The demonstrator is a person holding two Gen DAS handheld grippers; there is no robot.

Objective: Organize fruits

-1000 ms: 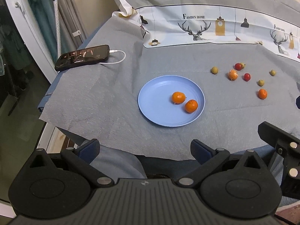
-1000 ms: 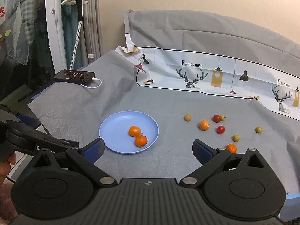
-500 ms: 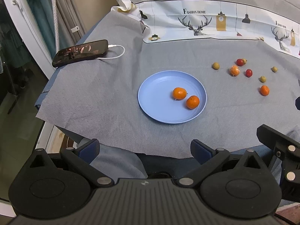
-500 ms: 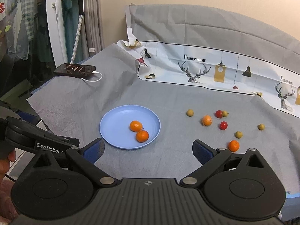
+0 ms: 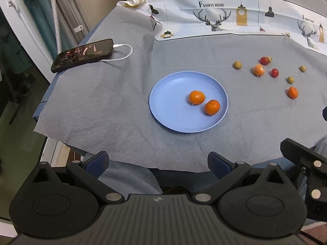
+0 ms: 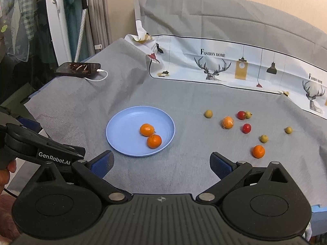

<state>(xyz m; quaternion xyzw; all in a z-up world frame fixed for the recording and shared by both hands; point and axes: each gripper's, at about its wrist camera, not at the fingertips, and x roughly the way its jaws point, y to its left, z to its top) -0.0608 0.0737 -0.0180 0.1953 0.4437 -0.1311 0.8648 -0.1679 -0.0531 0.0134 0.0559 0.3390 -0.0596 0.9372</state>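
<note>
Two oranges sit on the plate point(image 6: 122, 120); a loose orange point(image 6: 258, 151) lies just ahead-right of the right gripper point(image 6: 161, 163), nearer it than the left gripper point(image 5: 158, 162). Both grippers' fingers gape wide, empty. Small fruits scatter beyond.

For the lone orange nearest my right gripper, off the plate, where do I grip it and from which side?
Take the orange across its widest middle, coming down from above with the right gripper, whose jaws are already wide open. It is round, so no face is better than another, and it sits alone on the grey cloth. The nearest olive-green fruit lies behind it, so probably set the fingers left and right.
</note>
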